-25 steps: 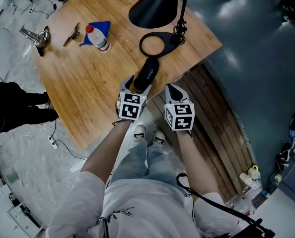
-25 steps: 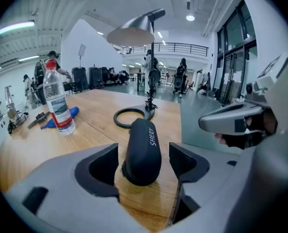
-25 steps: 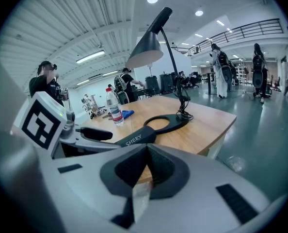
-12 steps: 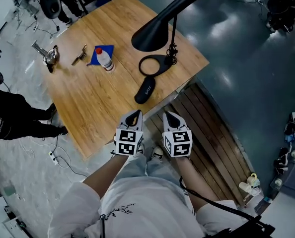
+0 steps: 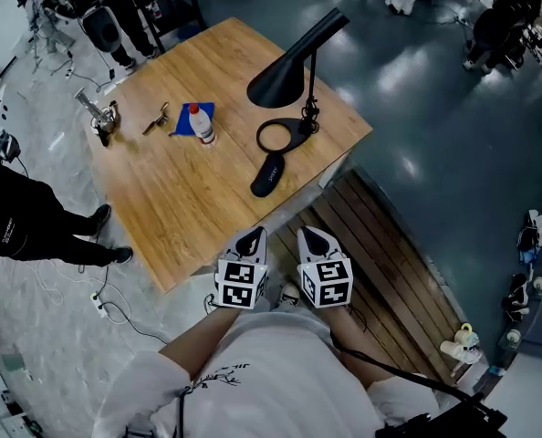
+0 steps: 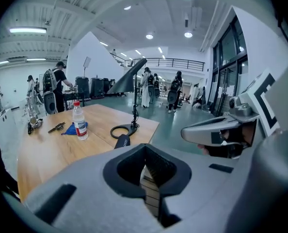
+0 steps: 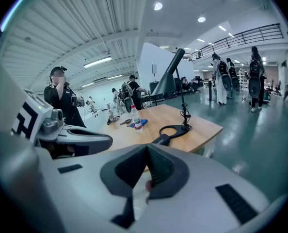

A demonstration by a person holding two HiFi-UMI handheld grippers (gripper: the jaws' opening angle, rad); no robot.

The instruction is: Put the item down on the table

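Both grippers hang close to the person's body, short of the bench edge. The left gripper [image 5: 251,237] has its jaws pressed together on nothing. The right gripper [image 5: 309,235] also looks closed and empty. Their cubes carry only black-and-white square patterns, no letters.

The item [image 5: 269,174], a long black thing, lies flat on the bench [image 5: 184,210] near its front edge. Its far end is just beside the lamp's [image 5: 286,73] ring base, and whether the two touch I cannot tell. With the item down and neither gripper on it, the task looks finished.

The main risk is that near edge. A gripper or sleeve coming back over the bench could knock the item off onto the wooden slats below. A push the other way would drive it into the ring base and rock the lamp, whose shade overhangs that spot.

White lettering runs along the top of the item. It is too small to read with any certainty.

Further back stands a bottle [image 5: 201,124] with a red cap, half on a blue cloth [image 5: 185,117]. It is upright and narrow, so a jolt to the bench might tip it. Its label shows print that is not legible. Beyond it lie small metal tools [image 5: 102,117], well apart from the item.
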